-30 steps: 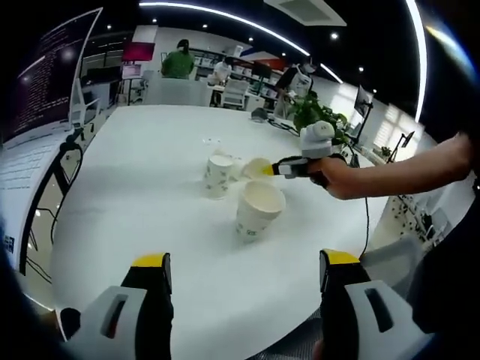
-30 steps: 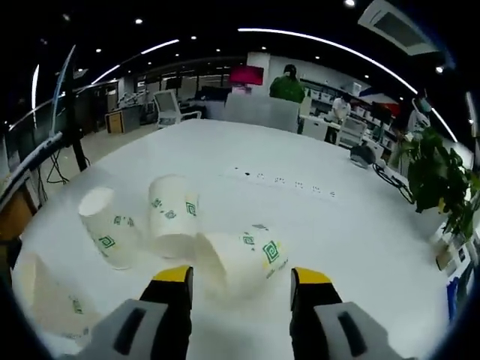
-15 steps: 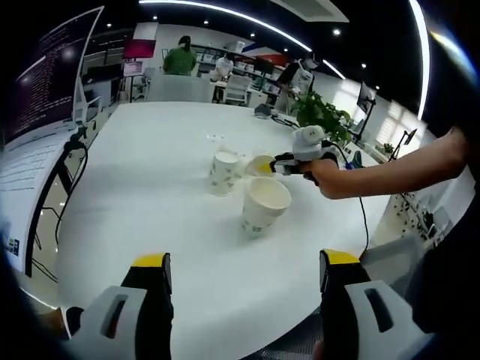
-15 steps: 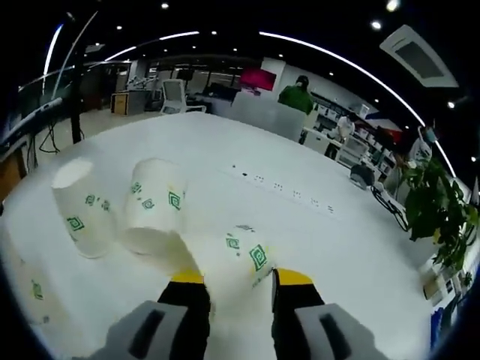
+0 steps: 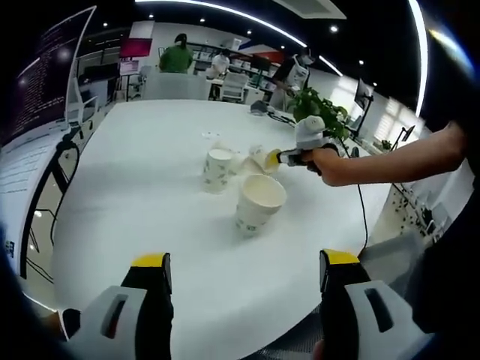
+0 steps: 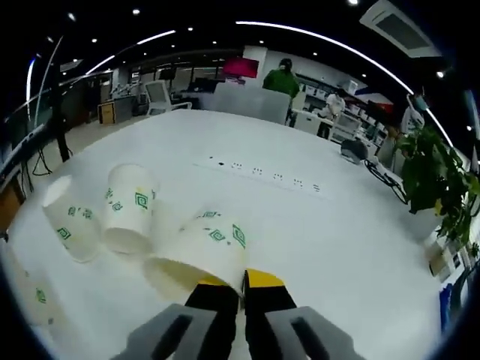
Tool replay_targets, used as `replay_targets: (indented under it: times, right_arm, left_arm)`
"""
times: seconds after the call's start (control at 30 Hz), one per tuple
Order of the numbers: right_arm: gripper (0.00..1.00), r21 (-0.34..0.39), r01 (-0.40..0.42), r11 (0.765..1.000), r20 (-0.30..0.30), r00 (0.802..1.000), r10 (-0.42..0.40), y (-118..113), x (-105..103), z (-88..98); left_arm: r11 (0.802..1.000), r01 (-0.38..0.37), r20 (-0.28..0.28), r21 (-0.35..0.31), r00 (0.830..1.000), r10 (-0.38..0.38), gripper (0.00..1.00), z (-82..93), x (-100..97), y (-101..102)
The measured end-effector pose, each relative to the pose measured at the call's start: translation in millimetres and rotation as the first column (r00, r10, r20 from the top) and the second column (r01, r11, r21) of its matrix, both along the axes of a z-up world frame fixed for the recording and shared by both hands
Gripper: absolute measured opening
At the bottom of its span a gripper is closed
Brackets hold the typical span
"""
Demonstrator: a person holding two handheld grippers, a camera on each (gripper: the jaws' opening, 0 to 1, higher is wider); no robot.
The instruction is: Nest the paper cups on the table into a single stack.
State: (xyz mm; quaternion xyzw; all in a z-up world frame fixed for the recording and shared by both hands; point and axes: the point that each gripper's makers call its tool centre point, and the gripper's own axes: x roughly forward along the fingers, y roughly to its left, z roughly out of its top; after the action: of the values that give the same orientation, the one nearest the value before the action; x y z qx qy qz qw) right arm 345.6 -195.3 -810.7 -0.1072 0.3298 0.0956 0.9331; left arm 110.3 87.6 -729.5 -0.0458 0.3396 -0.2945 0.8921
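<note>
Pinching the rim of a tipped paper cup [image 6: 201, 247], the right gripper [image 6: 230, 283] has nested nothing yet, the other paper cups [image 5: 217, 169] stand separate on the table [image 5: 135, 202], and the left gripper [image 5: 244, 279] waits spread and empty.

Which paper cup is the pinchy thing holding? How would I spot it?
Look at the white table, near the cups. The held cup is pinched at its rim by the right gripper and tipped sideways, while the two neighbour cups stand free.

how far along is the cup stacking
Nothing looks nested yet. In hand: the right claw is shut on the rim of a tipped cup. Left: two upside-down cups stand beside it and a big open cup sits apart. The left claw hangs open, empty.
</note>
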Motion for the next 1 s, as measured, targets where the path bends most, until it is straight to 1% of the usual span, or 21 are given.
replay_targets:
  times: [0.1, 0.2, 0.33, 0.6, 0.7, 0.77, 0.87, 0.9, 1.0]
  right_arm:
    - [0.00, 0.008, 0.001, 1.000, 0.005, 1.000, -0.001, -2.0, -2.5, 6.7]
    - [0.00, 0.003, -0.028, 1.000, 0.014, 0.999, 0.028, -2.5, -3.8, 13.5]
    - [0.00, 0.020, -0.023, 1.000, 0.011, 1.000, 0.022, -11.0, -6.0, 20.0]
    - [0.00, 0.020, -0.024, 1.000, 0.020, 1.000, 0.024, -28.0, 2.7, 23.3]
    - [0.00, 0.022, -0.029, 0.999, 0.030, 0.999, 0.029, -28.6, 3.1, 28.6]
    - [0.00, 0.010, -0.044, 0.999, 0.037, 0.998, 0.044, -27.7, 2.6, 31.0]
    - [0.00, 0.021, -0.055, 0.998, 0.026, 0.998, 0.055, -24.6, -0.9, 29.9]
    - [0.00, 0.020, -0.062, 0.998, 0.014, 0.998, 0.062, -22.4, -6.1, 30.4]
    - [0.00, 0.008, -0.079, 0.997, 0.014, 0.997, 0.079, -19.2, -12.4, 34.4]
  left_arm:
    - [1.000, 0.009, 0.007, 0.007, 1.000, -0.009, 0.80, 0.5, 1.8, -1.6]
    - [1.000, 0.013, 0.013, 0.004, 1.000, -0.013, 0.80, 1.0, 3.7, -2.6]
    - [1.000, 0.017, 0.021, 0.002, 1.000, -0.017, 0.80, 2.1, 5.4, -3.3]
    - [1.000, 0.014, 0.048, -0.012, 0.999, -0.013, 0.80, 11.9, 9.7, -5.4]
    - [1.000, 0.017, 0.057, -0.017, 0.998, -0.016, 0.80, 12.8, 12.1, -5.7]
    - [1.000, 0.020, 0.061, -0.019, 0.998, -0.019, 0.80, 12.9, 12.4, -6.5]
    - [1.000, 0.023, 0.065, -0.021, 0.998, -0.021, 0.80, 13.9, 12.2, -7.3]
    - [0.999, 0.023, 0.066, -0.023, 0.998, -0.021, 0.80, 13.2, 12.6, -6.7]
    - [0.999, 0.023, 0.071, -0.025, 0.997, -0.022, 0.80, 13.9, 12.6, -5.6]
